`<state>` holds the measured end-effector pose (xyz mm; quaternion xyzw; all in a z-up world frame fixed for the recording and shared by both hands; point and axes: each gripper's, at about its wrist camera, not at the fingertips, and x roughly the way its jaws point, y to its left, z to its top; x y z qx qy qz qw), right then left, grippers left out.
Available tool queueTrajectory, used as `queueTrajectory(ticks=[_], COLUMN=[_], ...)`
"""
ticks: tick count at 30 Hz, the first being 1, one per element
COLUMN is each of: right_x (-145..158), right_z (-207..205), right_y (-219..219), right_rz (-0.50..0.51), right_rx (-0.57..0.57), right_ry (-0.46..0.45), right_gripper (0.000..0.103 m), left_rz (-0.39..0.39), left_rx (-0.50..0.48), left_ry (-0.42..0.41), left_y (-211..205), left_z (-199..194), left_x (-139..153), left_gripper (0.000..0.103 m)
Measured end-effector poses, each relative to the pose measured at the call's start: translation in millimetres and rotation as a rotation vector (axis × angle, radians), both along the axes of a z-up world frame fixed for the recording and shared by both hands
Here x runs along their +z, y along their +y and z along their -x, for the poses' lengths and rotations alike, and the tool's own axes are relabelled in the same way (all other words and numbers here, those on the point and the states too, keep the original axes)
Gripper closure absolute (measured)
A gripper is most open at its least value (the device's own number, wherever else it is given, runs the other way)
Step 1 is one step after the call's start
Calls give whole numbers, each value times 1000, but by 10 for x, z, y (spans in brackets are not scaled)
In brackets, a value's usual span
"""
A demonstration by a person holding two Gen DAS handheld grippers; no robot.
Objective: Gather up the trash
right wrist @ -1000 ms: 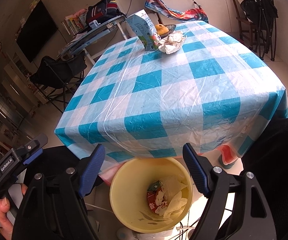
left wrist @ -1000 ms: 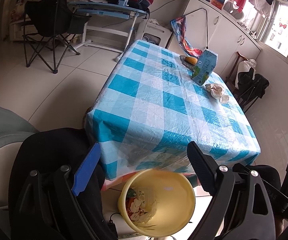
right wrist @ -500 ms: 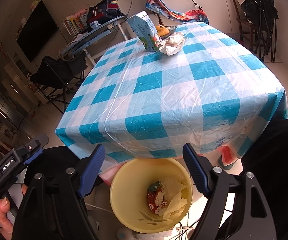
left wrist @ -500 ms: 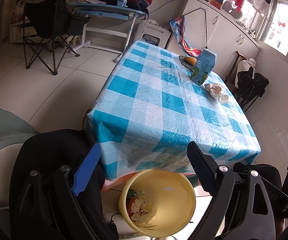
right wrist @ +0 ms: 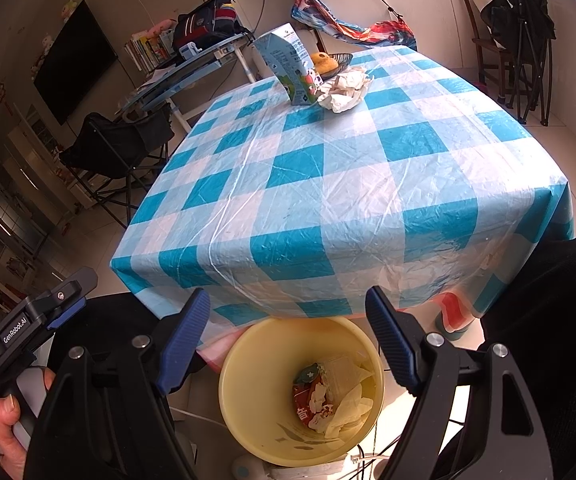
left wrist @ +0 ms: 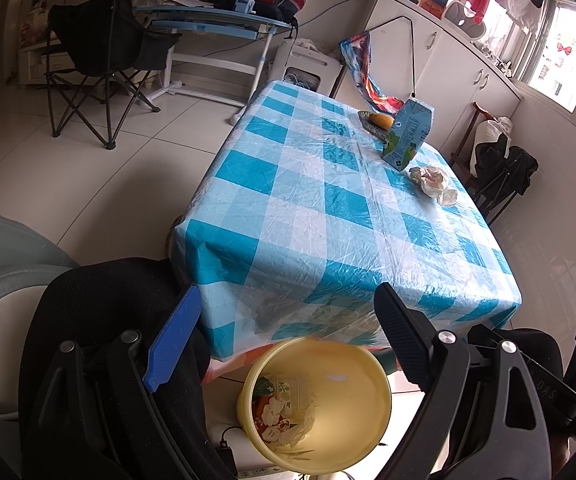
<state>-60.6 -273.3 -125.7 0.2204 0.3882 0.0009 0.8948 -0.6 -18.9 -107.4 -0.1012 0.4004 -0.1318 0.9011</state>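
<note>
Both tongs (left wrist: pixel 283 344) (right wrist: pixel 288 336) gaping wide, empty, hovering over yellow plastic bin (right wrist: pixel 247 360); crumpled white tissue (right wrist: pixel 344 90) sitting at table's far edge, risking slipping from pinch.

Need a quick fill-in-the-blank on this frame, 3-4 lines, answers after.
1. The yellow bin stands on the floor at the table's near edge and already holds some ____.
2. The crumpled paper lies right beside the blue ____ on the checked tablecloth.
3. Both the left gripper and the right gripper are ____ and hold nothing.
4. Behind the carton, a small dish holds an orange ____.

Missing words: trash; carton; open; fruit
</note>
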Motion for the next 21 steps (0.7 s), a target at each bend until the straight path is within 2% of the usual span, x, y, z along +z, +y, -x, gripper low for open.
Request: queueTrajectory(ticks=[7, 12, 21], right_x=[29, 127, 409], right_z=[18, -120, -826], right_y=[-10, -125, -525], right_rz=[5, 40, 92], right_rx=[-9, -27, -83], right_ry=[-15, -55, -103], right_gripper=[26, 26, 26], left_rz=[6, 10, -14], left_rx=[6, 14, 20], left_ry=[-3, -3, 14], left_y=[2, 18, -35], left_z=[10, 18, -69], left_x=[2, 2, -57], left_gripper=[18, 18, 18])
